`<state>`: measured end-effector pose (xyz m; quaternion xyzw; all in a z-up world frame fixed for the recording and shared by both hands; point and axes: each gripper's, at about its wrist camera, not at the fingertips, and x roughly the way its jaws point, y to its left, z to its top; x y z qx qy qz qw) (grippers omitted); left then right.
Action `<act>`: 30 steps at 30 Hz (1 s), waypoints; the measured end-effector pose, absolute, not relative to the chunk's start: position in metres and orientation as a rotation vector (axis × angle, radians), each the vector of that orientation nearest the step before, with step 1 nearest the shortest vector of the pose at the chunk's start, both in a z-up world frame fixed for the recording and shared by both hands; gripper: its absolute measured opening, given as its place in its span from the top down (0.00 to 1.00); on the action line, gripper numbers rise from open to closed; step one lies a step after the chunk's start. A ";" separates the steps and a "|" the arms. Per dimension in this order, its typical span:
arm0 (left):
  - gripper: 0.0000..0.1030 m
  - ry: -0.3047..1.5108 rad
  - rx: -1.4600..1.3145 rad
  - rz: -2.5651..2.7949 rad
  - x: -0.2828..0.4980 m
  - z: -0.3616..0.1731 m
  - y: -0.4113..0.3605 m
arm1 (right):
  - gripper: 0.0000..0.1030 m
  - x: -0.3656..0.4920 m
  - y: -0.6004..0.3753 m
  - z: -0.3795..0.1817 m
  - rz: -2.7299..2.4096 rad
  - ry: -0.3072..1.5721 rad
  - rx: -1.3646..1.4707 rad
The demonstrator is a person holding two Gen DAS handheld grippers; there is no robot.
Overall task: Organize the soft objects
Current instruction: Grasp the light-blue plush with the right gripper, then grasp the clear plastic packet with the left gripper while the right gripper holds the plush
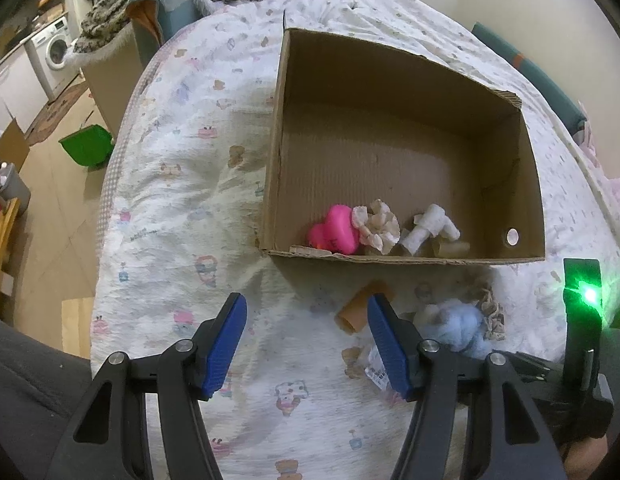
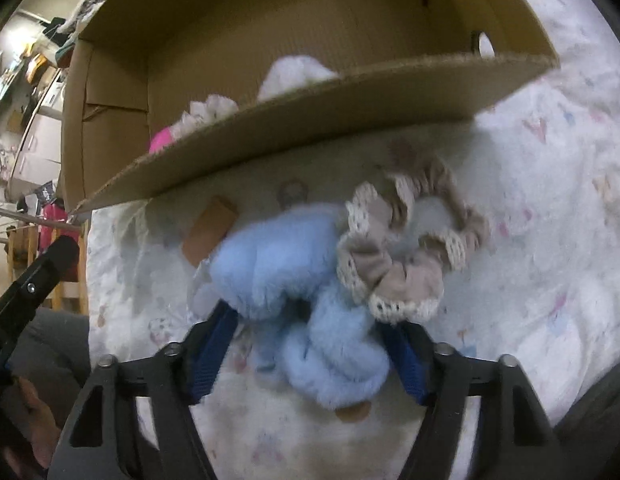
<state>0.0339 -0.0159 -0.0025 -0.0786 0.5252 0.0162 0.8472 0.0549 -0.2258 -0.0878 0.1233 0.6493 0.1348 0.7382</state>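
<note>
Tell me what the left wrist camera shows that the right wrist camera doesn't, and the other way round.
Only the left wrist view shows the left gripper, open over the bedspread, the white knotted toy in the box, and the washing machine. Only the right wrist view shows the right gripper around the blue plush. Both show the cardboard box, pink toy, blue plush, lace scrunchie and cardboard tube.

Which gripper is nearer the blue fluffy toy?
Right. The right gripper has its blue fingers on either side of the blue fluffy toy, though whether it grips is unclear. The left gripper is open over the quilt, with the toy beyond its right finger.
</note>
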 end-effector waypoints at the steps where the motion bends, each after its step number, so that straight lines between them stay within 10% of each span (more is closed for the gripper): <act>1: 0.42 1.110 -0.169 0.035 0.034 -0.003 -0.016 | 0.66 0.055 -0.226 -0.086 0.310 1.427 0.275; 7: 0.42 1.104 -0.187 0.041 0.035 -0.002 -0.011 | 0.87 0.046 -0.233 -0.070 0.411 1.419 0.343; 30: 0.42 1.341 -0.114 -0.112 0.041 -0.065 -0.062 | 0.88 0.040 -0.269 -0.006 0.413 1.110 0.441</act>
